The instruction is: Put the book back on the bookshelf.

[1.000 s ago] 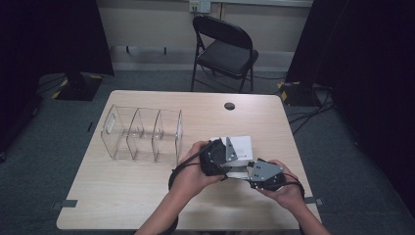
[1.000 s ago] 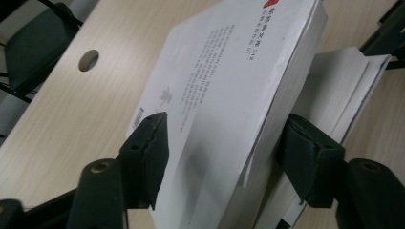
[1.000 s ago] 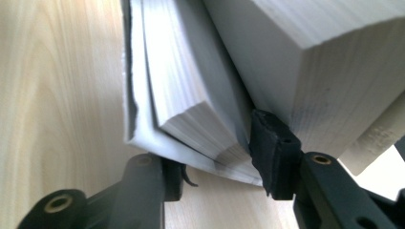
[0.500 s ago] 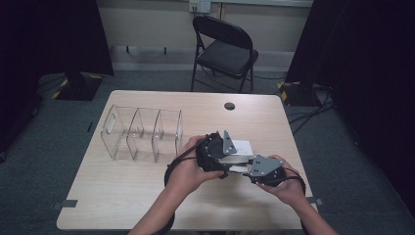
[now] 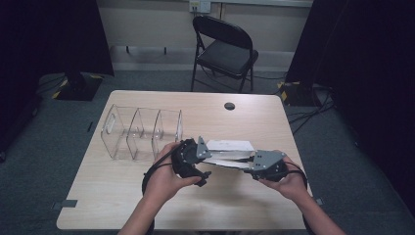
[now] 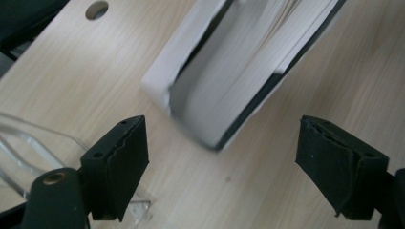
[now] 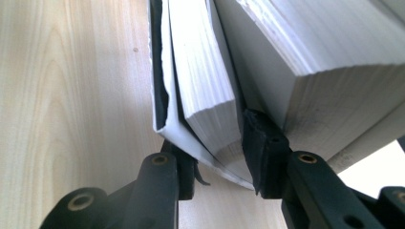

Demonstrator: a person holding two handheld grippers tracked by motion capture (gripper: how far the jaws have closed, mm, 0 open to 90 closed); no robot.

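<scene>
A: Where is the book [image 5: 229, 152] at this moment, and how is it held?

B: It is seen near the middle of the wooden table [image 5: 98, 196], just right of the clear acrylic organizer [image 5: 139, 132]. One cover and a wad of pages are clamped by the right gripper [image 7: 217, 160], whose jaws are narrowed onto that part of the book; the thicker block of pages hangs free beside the outer jaw. The left gripper [image 6: 222, 167] holds nothing: its jaws have just been opening and are spread wide, with the book's corner beyond them and bare tabletop between the pads.

A: How should the step in hand be done well?

B: It is judged that the book is being passed over to a one-handed grip, perhaps for standing it in the organizer. Only part of the book is pinched, so a sag or a torn cover can be expected if it is lifted quickly. A slow lift is advised, with the spine kept low, or a fresh grip could be taken across the whole thickness. The left gripper is best drawn clear without brushing the loose pages.

A: What else is around, and what stands in the way?

B: The organizer's near wall lies just beside the left jaw, so a knock is possible there. A round cable hole [image 5: 229, 105] is cut at the far side of the table, and a folding chair [image 5: 222, 49] stands beyond it, well apart from the work. The trailing gripper cables are looped near the wrists.
</scene>
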